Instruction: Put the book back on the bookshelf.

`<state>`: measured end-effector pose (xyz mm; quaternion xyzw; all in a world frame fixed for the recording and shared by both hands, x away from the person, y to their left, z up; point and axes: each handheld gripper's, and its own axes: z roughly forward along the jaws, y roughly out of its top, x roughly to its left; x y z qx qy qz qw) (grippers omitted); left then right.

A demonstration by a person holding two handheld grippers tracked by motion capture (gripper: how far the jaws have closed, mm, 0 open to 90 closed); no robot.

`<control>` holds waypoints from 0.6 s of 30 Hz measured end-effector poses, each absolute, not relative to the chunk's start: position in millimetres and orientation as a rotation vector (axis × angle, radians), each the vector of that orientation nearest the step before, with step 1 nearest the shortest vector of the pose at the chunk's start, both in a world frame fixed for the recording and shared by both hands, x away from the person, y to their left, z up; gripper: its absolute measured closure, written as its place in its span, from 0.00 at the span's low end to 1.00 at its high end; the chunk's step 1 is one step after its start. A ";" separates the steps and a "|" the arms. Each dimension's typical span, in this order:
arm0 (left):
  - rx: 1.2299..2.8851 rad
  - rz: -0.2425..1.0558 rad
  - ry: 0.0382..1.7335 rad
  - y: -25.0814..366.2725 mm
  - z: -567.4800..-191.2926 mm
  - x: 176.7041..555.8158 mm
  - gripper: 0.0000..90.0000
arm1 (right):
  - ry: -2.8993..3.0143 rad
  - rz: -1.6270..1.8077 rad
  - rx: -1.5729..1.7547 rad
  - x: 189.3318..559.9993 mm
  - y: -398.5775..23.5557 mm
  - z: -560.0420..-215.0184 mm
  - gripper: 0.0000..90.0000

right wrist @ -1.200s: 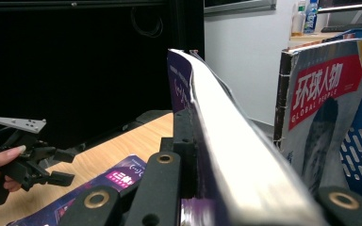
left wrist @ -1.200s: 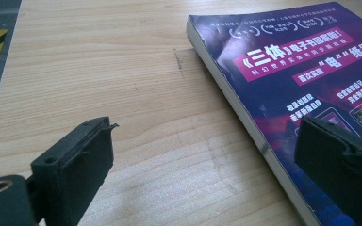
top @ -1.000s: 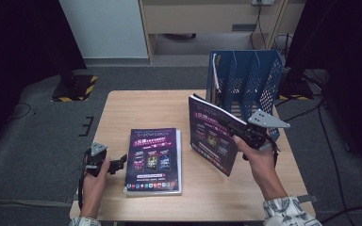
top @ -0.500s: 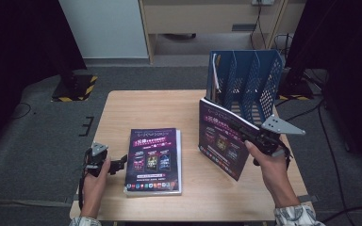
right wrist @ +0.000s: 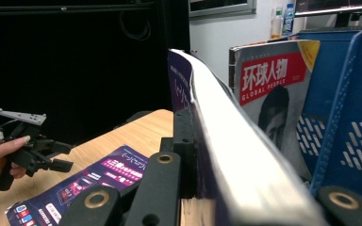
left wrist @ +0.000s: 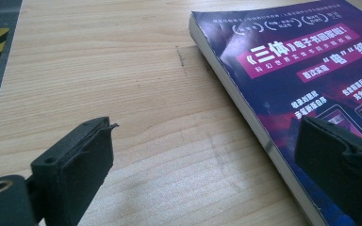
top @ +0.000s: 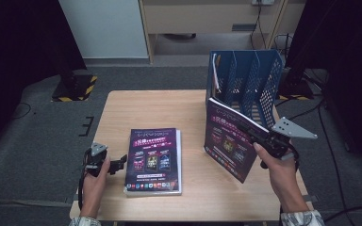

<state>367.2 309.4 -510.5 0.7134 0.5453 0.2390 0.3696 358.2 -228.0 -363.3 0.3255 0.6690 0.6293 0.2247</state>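
Right claw (top: 259, 137) clenched on thick purple glossy-covered paperback book (top: 226, 141), upright at 3 o'clock of tabletop (top: 136, 106), beside blue mesh file rack (top: 250, 80). Heavy, floppy, slippery: grip near spine. Left claw (top: 118, 165) released.

Office or lab-type recording room. Small wooden desk (top: 136, 108) on grey carpet (top: 37, 141), blue file rack (top: 247, 80) with a magazine (right wrist: 268, 94) in it. Dark stands with yellow-black hazard-taped bases (top: 73, 87) either side, cables (top: 327, 141) across the floor, white cabinet (top: 106, 28) and wood-panel furniture (top: 207, 16) behind. Bottles (right wrist: 283, 19) on a back shelf.
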 end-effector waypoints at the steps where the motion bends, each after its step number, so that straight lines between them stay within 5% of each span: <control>1: 1.831 0.614 1.400 309.4 -510.5 367.1 0.05 | 1.843 1.731 0.901 356.4 -230.2 -362.6 0.93; 18: 1.826 0.616 1.400 310.2 -509.8 366.7 0.05 | 1.794 1.730 0.934 349.7 -251.6 -343.4 0.93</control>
